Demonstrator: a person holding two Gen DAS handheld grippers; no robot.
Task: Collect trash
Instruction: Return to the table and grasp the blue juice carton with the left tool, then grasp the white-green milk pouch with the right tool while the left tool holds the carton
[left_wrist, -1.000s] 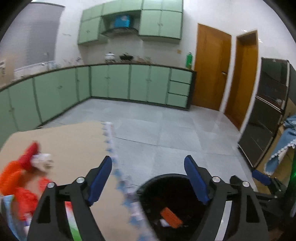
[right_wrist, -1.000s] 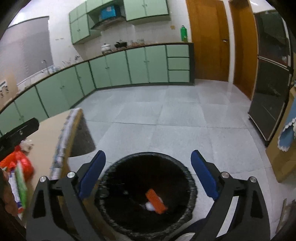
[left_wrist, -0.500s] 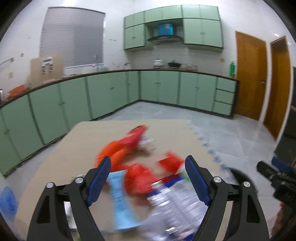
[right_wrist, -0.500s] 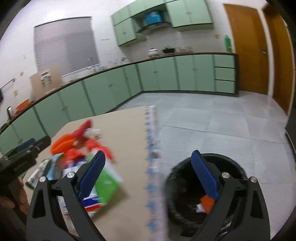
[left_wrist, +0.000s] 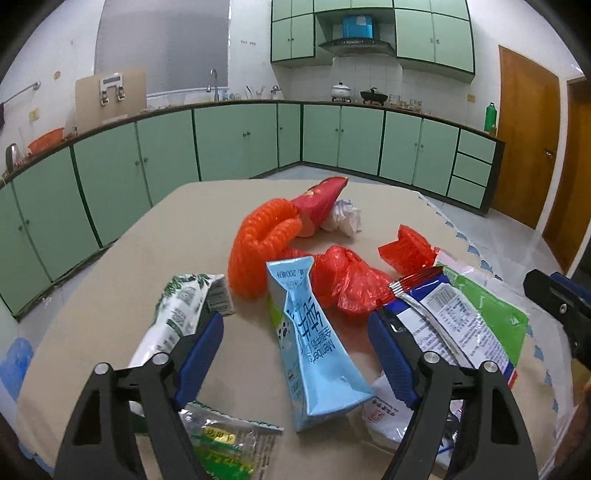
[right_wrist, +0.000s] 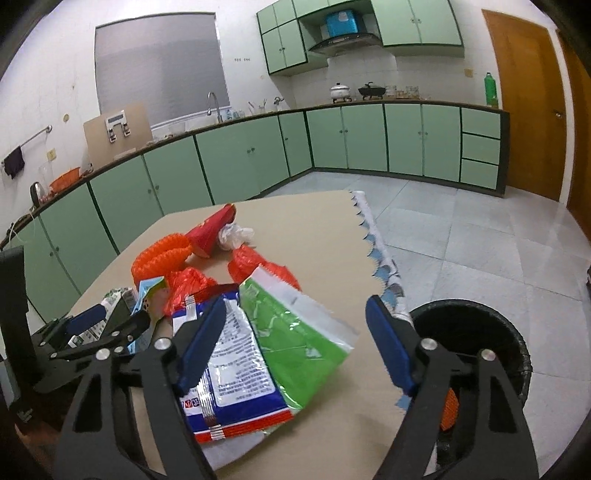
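Observation:
Trash lies on a tan table (left_wrist: 192, 229). A flattened light-blue milk carton (left_wrist: 314, 343) lies between the fingers of my open, empty left gripper (left_wrist: 295, 332). Around it are a green-and-white wrapper (left_wrist: 177, 314), an orange ribbed tube (left_wrist: 262, 240), red plastic bags (left_wrist: 347, 280), a red cone (left_wrist: 317, 199) and a white paper ball (left_wrist: 343, 218). My right gripper (right_wrist: 295, 332) is open and empty over a green-and-blue snack bag (right_wrist: 266, 339). The black trash bin (right_wrist: 480, 339) stands on the floor right of the table, with an orange scrap (right_wrist: 450, 406) inside.
The table's right edge has a blue-patterned trim (right_wrist: 380, 258). Green kitchen cabinets (left_wrist: 236, 140) line the far walls, with grey tiled floor (right_wrist: 461, 236) between. Wooden doors (left_wrist: 528, 155) stand at the right. The left gripper (right_wrist: 107, 325) shows at the left of the right wrist view.
Both grippers have swung left from above the trash bin to over the table. The left one now hangs over the milk carton, the right over the snack bag. Both stayed open.

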